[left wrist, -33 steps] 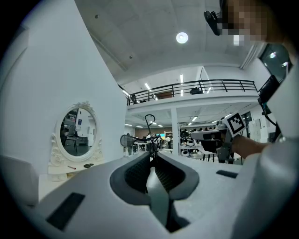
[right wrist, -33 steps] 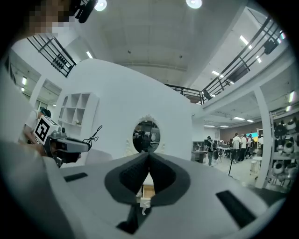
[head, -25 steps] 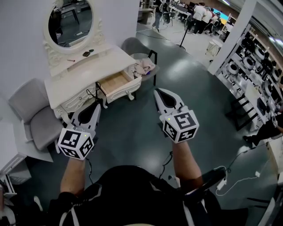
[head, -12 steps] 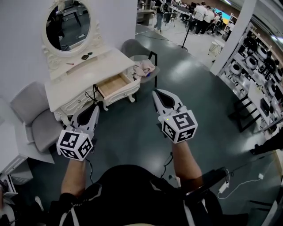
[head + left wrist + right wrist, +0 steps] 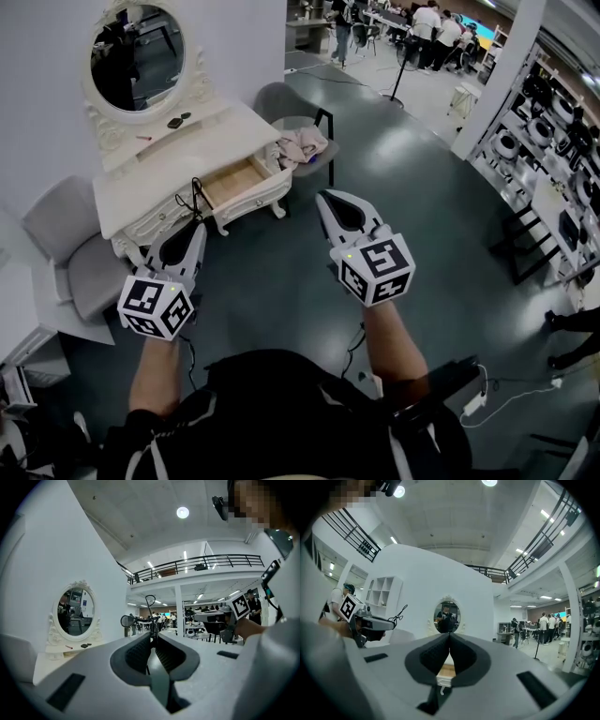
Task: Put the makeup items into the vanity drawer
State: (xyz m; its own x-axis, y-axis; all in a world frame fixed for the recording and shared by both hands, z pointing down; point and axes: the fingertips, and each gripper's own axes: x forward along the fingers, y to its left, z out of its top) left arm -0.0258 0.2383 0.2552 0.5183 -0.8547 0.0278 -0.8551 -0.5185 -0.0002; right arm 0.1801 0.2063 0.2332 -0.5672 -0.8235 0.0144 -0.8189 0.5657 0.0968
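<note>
Grey-green hall floor (image 5: pixel 309 272) fills most of the head view, with racks of shelving (image 5: pixel 553 141) on the right and people at desks far behind. White vanity table (image 5: pixel 131 183) stands against the wall at upper left, well apart from the person. Oval mirror (image 5: pixel 131 56) is mounted upright at its back. One grey chair (image 5: pixel 70 248) sits at the table's left end. A second chair (image 5: pixel 281 98), with a cloth (image 5: pixel 302 142) on its seat, sits at the right end. Drawer (image 5: pixel 236 180) on the table's right side is pulled open, and its interior appears bare.

Left gripper (image 5: pixel 192 234) and right gripper (image 5: pixel 336 204) are held in the air over the floor, short of the table, both pointing towards it. Fingers of each are clenched tip to tip with nothing between them, as each gripper's own view confirms.

Makeup items (image 5: pixel 175 121) lie on the table top below the mirror. They comprise small dark compact-like pieces and, near them, a thin reddish stick (image 5: pixel 142 138). They are too small to identify more closely.

Assessment: the drawer is ready, nothing has been stowed and no item is in hand. Approach, pick-up and placing of every item are all outstanding.
</note>
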